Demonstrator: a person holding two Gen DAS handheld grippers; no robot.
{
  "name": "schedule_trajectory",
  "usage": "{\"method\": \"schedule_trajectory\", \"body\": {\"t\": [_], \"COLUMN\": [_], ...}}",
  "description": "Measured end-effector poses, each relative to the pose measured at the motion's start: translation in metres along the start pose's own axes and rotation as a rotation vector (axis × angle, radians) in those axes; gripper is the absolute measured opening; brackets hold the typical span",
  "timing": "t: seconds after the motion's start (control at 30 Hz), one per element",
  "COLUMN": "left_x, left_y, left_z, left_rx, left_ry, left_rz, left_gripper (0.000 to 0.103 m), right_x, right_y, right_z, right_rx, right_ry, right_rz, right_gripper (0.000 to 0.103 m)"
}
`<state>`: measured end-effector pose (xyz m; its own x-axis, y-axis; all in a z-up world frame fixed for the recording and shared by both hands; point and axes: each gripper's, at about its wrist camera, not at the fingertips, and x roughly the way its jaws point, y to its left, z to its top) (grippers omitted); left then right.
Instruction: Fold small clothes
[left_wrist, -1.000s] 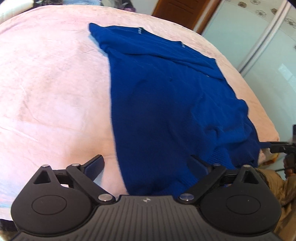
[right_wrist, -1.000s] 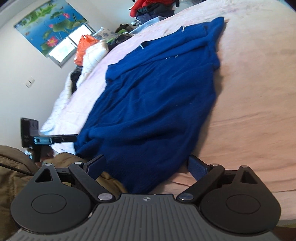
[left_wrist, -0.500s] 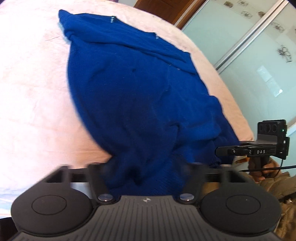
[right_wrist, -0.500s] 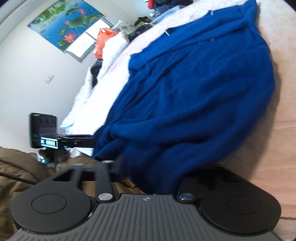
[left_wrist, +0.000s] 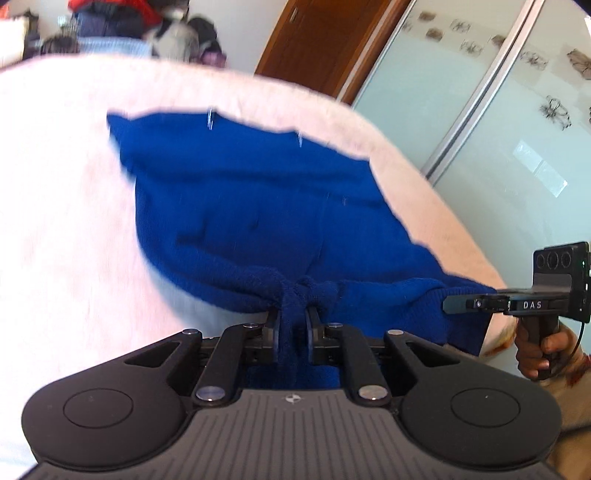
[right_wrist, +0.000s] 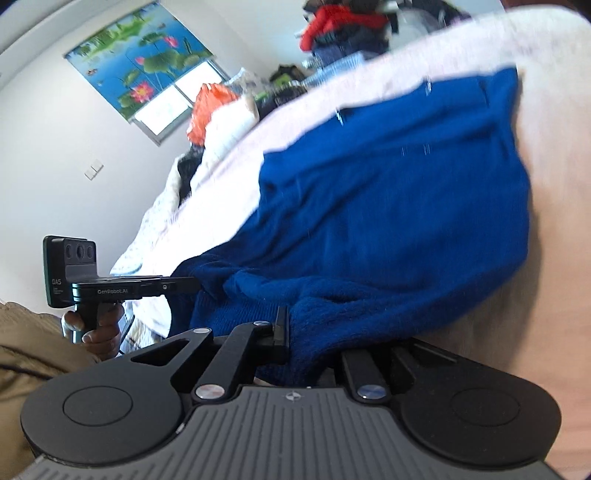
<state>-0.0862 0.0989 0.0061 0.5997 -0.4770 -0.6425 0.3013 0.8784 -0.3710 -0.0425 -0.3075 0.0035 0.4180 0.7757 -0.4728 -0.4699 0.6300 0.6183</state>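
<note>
The left claw (left_wrist: 291, 325) is closing with a bunched fold of the blue sweater (left_wrist: 258, 206) pinched between its pads, the knit gathered into a knot just ahead of the jaws. The right claw (right_wrist: 306, 332) is closing too, and the sweater's hem fills the gap between its jaws; only its left finger (right_wrist: 282, 328) shows, the other being buried under cloth. From both grips the sweater runs outward toward twelve o'clock, its near edge lifted and the rest lying spread on the pink bed (left_wrist: 66, 206). The left wrist view alone shows the right claw from outside at three o'clock, its tip at the sweater's corner and a hand (left_wrist: 543, 350) round its handle, with a wooden door (left_wrist: 325, 40) at twelve o'clock and frosted sliding panels (left_wrist: 498, 110) at two o'clock. The right wrist view alone shows the left claw at nine o'clock, held by a hand (right_wrist: 96, 328), a lotus-print blind (right_wrist: 140, 74) at eleven o'clock, and a pile of clothes (right_wrist: 343, 26) beyond the bed at twelve o'clock.
</note>
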Motion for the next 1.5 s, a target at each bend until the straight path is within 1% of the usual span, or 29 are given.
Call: {"method": "schedule_trajectory", "body": {"t": [0.1,0.2,0.4,0.53,0.73,0.87,0.97,1.17,1.2,1.3,1.33,1.4,1.5], "left_x": [-0.001,0.002,0.018,0.031,0.056,0.070,0.081,0.102,0.104,0.110,0.112,0.115,0.117], "left_y": [-0.003,-0.004,-0.005,-0.008,-0.007,-0.007,-0.009,-0.011,-0.010,-0.009,-0.009,-0.010,-0.014], "left_z": [0.011,0.022,0.046,0.061,0.077,0.083,0.084,0.084,0.083,0.082,0.082,0.081,0.079], "left_rx": [0.005,0.004,0.007,0.019,0.009,-0.001,0.006,0.029,0.030,0.031,0.034,0.040,0.062], "left_ry": [-0.036,-0.047,-0.086,-0.096,-0.082,-0.061,-0.045,-0.016,-0.013,0.000,0.004,0.008,0.002], "left_rz": [0.003,0.014,0.065,0.132,0.203,0.248,0.280,0.336,0.339,0.354,0.362,0.376,0.401], "left_gripper": [0.012,0.012,0.012,0.012,0.013,0.013,0.013,0.013,0.013,0.013,0.013,0.013,0.013], "right_x": [-0.003,-0.004,0.002,0.008,0.025,0.035,0.043,0.060,0.062,0.068,0.070,0.073,0.080], "right_y": [-0.002,-0.006,-0.013,-0.020,-0.026,-0.031,-0.036,-0.052,-0.056,-0.066,-0.069,-0.072,-0.069], "right_z": [0.011,0.023,0.047,0.060,0.079,0.084,0.081,0.072,0.071,0.067,0.065,0.061,0.056], "right_rx": [-0.005,0.004,-0.012,-0.004,-0.007,-0.011,-0.005,0.058,0.075,0.137,0.160,0.184,0.173], "right_ry": [-0.038,-0.068,-0.128,-0.165,-0.199,-0.201,-0.192,-0.154,-0.149,-0.140,-0.134,-0.124,-0.097], "right_rz": [-0.016,-0.036,-0.074,-0.106,-0.146,-0.177,-0.192,-0.200,-0.194,-0.198,-0.193,-0.173,-0.144], "right_gripper": [0.011,0.011,0.011,0.011,0.011,0.011,0.011,0.012,0.015,0.017,0.022,0.027,0.027]}}
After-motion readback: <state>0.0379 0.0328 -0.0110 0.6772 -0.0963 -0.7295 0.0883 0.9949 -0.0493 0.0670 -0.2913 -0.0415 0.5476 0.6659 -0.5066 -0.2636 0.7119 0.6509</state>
